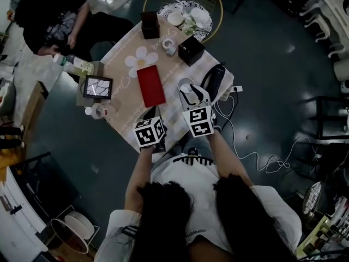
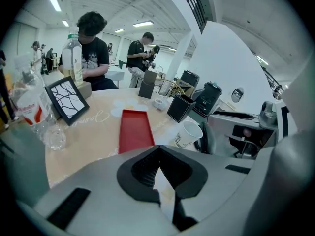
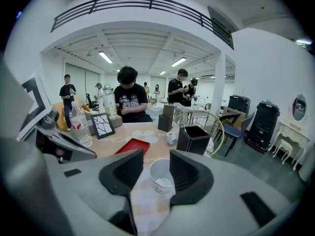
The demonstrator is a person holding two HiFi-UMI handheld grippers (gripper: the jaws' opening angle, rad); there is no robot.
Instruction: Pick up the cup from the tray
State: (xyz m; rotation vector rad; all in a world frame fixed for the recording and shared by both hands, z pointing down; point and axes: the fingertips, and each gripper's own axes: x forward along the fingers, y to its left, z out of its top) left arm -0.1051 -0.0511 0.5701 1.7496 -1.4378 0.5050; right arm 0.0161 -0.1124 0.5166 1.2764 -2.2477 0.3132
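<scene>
The white paper cup (image 3: 161, 175) stands on the flowered tablecloth to the right of the empty red tray (image 1: 151, 85), not on it. My right gripper (image 3: 156, 159) reaches down around the cup, which sits between its half-closed jaws. The right pad overlaps the rim, and a thin strip of cloth shows between the left pad and the cup wall. From the left gripper view the cup (image 2: 188, 133) stands slightly tilted, with a dark jaw beside it. My left gripper (image 2: 158, 151) hovers near the table's front edge, tips together and holding nothing.
Two black boxes (image 1: 191, 50) (image 1: 150, 24), a tape roll (image 1: 169, 45) and a dark appliance (image 1: 214, 81) stand near the cup. A framed picture (image 1: 97, 87), a bottle (image 1: 73, 64) and a glass (image 1: 98, 111) line the left side. A person (image 1: 54, 21) sits at the far corner.
</scene>
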